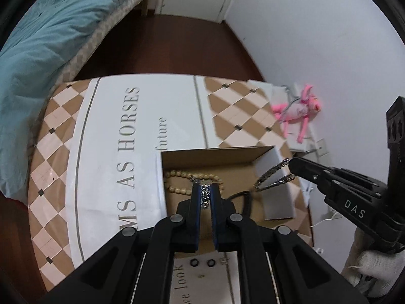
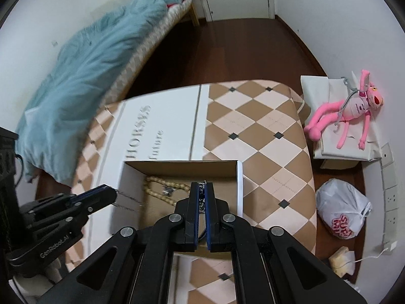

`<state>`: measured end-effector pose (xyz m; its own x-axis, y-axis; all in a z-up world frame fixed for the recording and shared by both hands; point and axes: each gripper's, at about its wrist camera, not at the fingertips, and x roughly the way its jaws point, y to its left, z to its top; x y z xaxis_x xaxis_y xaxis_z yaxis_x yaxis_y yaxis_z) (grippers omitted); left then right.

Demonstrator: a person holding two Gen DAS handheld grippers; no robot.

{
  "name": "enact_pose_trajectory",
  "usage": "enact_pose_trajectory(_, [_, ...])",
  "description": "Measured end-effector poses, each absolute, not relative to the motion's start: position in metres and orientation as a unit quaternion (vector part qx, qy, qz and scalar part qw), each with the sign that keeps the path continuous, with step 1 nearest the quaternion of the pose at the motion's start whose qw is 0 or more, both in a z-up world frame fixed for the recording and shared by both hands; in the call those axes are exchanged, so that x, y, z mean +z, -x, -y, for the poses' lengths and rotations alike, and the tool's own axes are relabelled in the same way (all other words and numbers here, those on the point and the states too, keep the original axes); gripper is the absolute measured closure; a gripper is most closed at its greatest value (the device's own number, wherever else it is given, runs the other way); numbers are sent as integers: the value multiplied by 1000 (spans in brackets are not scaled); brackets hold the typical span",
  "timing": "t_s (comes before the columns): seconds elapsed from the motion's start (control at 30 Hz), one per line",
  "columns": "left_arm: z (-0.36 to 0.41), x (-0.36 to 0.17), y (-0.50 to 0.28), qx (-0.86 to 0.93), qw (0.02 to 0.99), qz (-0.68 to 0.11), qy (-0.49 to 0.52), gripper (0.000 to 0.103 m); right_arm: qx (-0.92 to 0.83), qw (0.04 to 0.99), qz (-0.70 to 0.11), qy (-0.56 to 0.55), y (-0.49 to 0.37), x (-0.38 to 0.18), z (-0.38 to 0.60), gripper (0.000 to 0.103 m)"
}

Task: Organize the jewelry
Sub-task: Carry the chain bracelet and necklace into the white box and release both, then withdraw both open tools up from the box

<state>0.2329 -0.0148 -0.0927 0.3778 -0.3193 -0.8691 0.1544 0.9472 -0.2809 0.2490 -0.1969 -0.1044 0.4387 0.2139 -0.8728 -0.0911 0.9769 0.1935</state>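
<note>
Silver chain links (image 1: 205,194) are pinched between the blue pads of the left gripper (image 1: 205,190), whose jaws are closed on them over the open cardboard box (image 1: 263,149). A second silver chain (image 1: 274,174) is held by the right gripper (image 1: 293,166); in the left wrist view it hangs in two strands from the closed tip down towards the box interior. In the right wrist view the same chain (image 2: 201,195) is seen clamped between the right gripper's (image 2: 201,186) narrow-set pads, and the left gripper (image 2: 111,193) is shown at the box's left edge with thin strands trailing from its tip.

A wooden bead bracelet (image 1: 177,174) is laid on the box floor, just ahead of the left gripper, and a small metal piece (image 2: 167,190) is seen beside the beads (image 2: 152,181). A black cord (image 1: 243,197) is curled inside the box near the right wall. The box is set on a checked tablecloth (image 2: 253,126) with a white printed panel. Two small dark rings (image 1: 202,262) are seen on the cloth below the box. A pink plush toy (image 2: 354,111) is propped on a folded white item well apart from the table.
</note>
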Motion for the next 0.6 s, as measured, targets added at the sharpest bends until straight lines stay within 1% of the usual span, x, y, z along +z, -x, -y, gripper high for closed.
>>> enact_pose_trajectory(0.07, [17,-98,-236,-131,821,-552,71,97,88,841,-531,-47,-257,-112,195,99])
enact_pose_trajectory(0.17, [19,-101,-241,-110,822,-556,55,93,83,826,-556,-45,-268,-124,193,98])
enact_pose_trajectory(0.2, [19,-100,-242,-103,825,-554,49,85,79,823,-561,-42,-271,-126,193,98])
enact_pose_trajectory(0.23, [18,-98,-244,-89,828,-552,39,61,74,822,-564,-39,-271,-126,193,98])
enact_pose_trajectory(0.27, [16,-96,-245,-80,832,-549,36,45,69,823,-563,-36,-271,-126,194,97])
enact_pose_trajectory(0.3, [14,-93,-245,-74,837,-541,37,22,66,825,-561,-32,-271,-124,194,96])
enact_pose_trajectory(0.33, [11,-91,-245,-68,841,-535,38,19,59,828,-557,-25,-270,-121,195,93])
enact_pose_trajectory(0.37, [10,-88,-245,-62,845,-530,38,19,57,830,-555,-21,-269,-119,195,84])
enact_pose_trajectory(0.4, [8,-86,-245,-56,849,-525,34,19,53,832,-552,-18,-268,-116,196,68])
enact_pose_trajectory(0.43, [7,-84,-244,-48,852,-520,28,18,47,835,-549,-11,-267,-114,196,60])
enact_pose_trajectory(0.47, [6,-84,-243,-40,855,-517,22,15,41,837,-545,-5,-265,-112,196,47])
enact_pose_trajectory(0.5, [6,-84,-243,-33,857,-514,16,6,34,840,-542,1,-263,-110,196,40])
enact_pose_trajectory(0.53, [5,-84,-240,-25,860,-510,10,1,27,842,-539,7,-261,-109,196,38])
enact_pose_trajectory(0.57, [4,-85,-237,-17,863,-506,5,1,17,843,-538,15,-258,-110,197,28])
enact_pose_trajectory(0.6, [4,-86,-234,-9,865,-502,0,0,10,843,-538,20,-256,-111,197,14])
